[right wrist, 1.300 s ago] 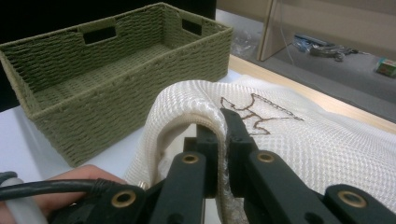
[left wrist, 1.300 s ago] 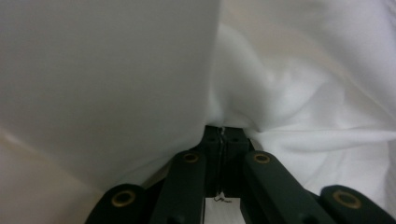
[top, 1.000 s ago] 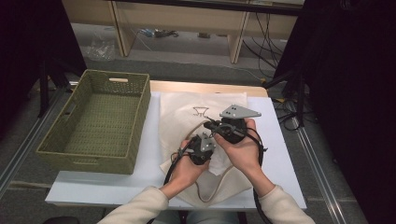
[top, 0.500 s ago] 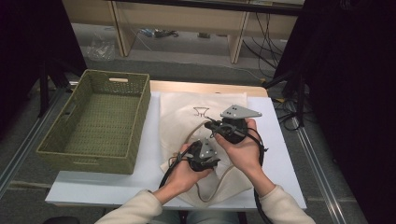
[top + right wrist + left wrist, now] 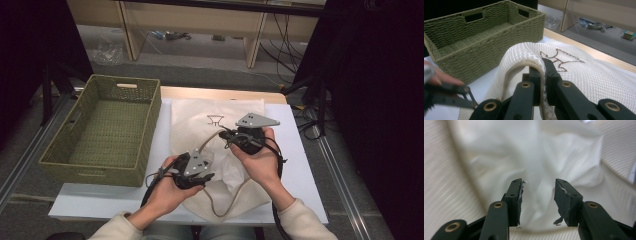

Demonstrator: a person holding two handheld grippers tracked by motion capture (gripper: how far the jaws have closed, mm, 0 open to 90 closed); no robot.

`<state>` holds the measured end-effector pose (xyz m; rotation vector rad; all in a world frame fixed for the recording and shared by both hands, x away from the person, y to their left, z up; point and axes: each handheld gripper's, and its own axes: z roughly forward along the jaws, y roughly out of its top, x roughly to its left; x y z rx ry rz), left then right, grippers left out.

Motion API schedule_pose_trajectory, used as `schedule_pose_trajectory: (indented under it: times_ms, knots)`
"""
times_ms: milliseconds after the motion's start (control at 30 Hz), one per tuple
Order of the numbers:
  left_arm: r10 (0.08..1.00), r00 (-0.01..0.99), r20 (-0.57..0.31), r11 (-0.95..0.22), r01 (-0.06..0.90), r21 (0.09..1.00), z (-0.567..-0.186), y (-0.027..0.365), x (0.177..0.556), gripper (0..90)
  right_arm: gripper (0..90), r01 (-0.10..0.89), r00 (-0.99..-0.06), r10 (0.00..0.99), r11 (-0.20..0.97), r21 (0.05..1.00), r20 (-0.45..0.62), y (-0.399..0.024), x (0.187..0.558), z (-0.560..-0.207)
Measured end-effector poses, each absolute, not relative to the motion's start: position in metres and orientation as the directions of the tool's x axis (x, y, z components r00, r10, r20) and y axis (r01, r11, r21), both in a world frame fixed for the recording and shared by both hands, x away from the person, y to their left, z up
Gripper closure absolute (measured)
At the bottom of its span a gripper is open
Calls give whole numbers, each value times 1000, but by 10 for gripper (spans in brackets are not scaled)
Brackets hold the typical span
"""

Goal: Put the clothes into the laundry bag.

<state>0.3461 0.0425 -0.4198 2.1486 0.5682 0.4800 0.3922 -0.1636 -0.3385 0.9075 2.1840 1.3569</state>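
Step, as I read it: handling the cream bag (image 5: 220, 130) lying flat on the surface (image 5: 300, 165) beside the basket (image 5: 107, 130). Right gripper (image 5: 543, 65) jaws pinch the bag's edge. Left gripper (image 5: 537, 185) jaws have just opened, part-open, nothing between. Next: left regrips the cloth.

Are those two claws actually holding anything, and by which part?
The right claw pinches the cream bag by a raised fold of its fabric edge. The left claw has just been opening; nothing sits between its jaws.
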Motion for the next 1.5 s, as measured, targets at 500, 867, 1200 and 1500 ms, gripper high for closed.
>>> schedule_pose_trajectory:
  times_ms: [500, 867, 1200, 1500]
  knots:
    - [642, 747, 171, -595, 345, 726, -441, 71, 351, 417, 879, 315, -699, 715, 313, 896, -4, -163, 391, -338]
    - [601, 788, 135, -666, 400, 629, -460, 62, 361, 596, 880, 332, -695, 719, 312, 890, 7, -162, 390, -339]
    - [573, 806, 147, -659, 346, 668, -447, 67, 350, 840, 877, 323, -703, 711, 324, 889, -3, -164, 390, -338]
    - [609, 781, 140, -599, 336, 727, -436, 95, 321, 832, 871, 323, -709, 705, 349, 880, -19, -164, 388, -341]
